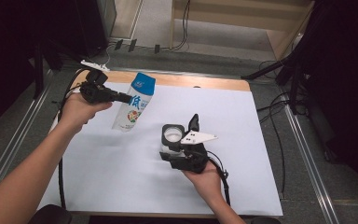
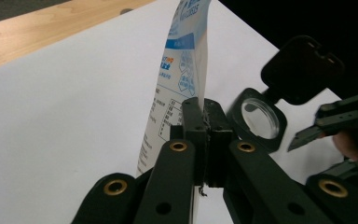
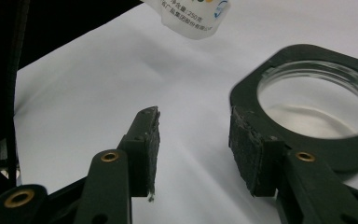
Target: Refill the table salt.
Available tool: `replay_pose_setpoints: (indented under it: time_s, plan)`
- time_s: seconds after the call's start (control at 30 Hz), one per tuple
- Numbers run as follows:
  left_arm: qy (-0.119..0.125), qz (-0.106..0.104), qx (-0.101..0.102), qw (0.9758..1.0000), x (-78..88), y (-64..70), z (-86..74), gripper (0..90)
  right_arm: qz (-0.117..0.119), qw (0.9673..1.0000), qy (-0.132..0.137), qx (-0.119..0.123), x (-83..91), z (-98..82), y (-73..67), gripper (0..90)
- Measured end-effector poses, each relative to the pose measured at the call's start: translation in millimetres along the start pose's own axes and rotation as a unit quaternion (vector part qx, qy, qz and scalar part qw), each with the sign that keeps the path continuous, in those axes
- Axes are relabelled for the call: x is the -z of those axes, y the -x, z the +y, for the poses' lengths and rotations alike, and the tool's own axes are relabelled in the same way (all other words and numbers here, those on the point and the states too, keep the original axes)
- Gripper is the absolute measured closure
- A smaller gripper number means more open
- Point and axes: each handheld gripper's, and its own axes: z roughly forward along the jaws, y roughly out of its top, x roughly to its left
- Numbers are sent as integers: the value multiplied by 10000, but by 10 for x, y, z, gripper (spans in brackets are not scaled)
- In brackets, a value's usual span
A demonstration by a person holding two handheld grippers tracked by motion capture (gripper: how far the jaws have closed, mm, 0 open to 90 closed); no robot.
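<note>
Nearest the person, at the right of the white sheet (image 1: 121,177) covering the counter (image 1: 200,82), the right tongs (image 1: 179,145) are standing released, with nothing between their pads; one jaw is lying just beside the black frame of a small glass jar (image 1: 173,135). Its hinged black lid (image 1: 194,122) is standing flipped up behind it, so the jar is sitting open on the sheet. Through the right gripper view, the jar's round mouth (image 3: 314,100) is showing clear and seemingly unfilled.

Farther off, toward the left, the left tongs (image 1: 127,99) are clenched on the edge of a white and blue pouch (image 1: 135,101), holding it off the sheet and tilted, its blue end pointing up and away, its lower end hanging to the left of the jar and apart from it. The left gripper view is showing the pads pinching the pouch's flat side (image 2: 182,79).

Judging by this, the step in hand is bringing the pouch across to the open jar, probably for pouring. The next move is calling for the pouch's lower end to come directly above the mouth, while the right tongs are closing on the frame to steady the jar.
</note>
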Motion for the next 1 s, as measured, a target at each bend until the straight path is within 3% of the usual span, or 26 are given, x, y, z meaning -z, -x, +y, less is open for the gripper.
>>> replay_pose_setpoints:
  time_s: [0.17,0.27,0.43,0.5,1.0]
  plan:
    - [51,83,57,9999,-121,-115,1,900,-24,9998,76,-175,145,-50,101,548]
    - [-13,207,-38,9998,-216,-197,-41,900,-114,9996,122,-216,293,-111,182,555]
    - [-118,286,-11,9995,-273,-254,-92,900,-233,9992,165,-265,406,-158,260,563]
    - [-27,221,23,9997,-261,-279,-122,900,-342,9989,174,-281,465,-180,306,571]
    - [6,240,154,9996,-75,-297,-365,900,-496,9971,328,-467,590,-211,478,600]
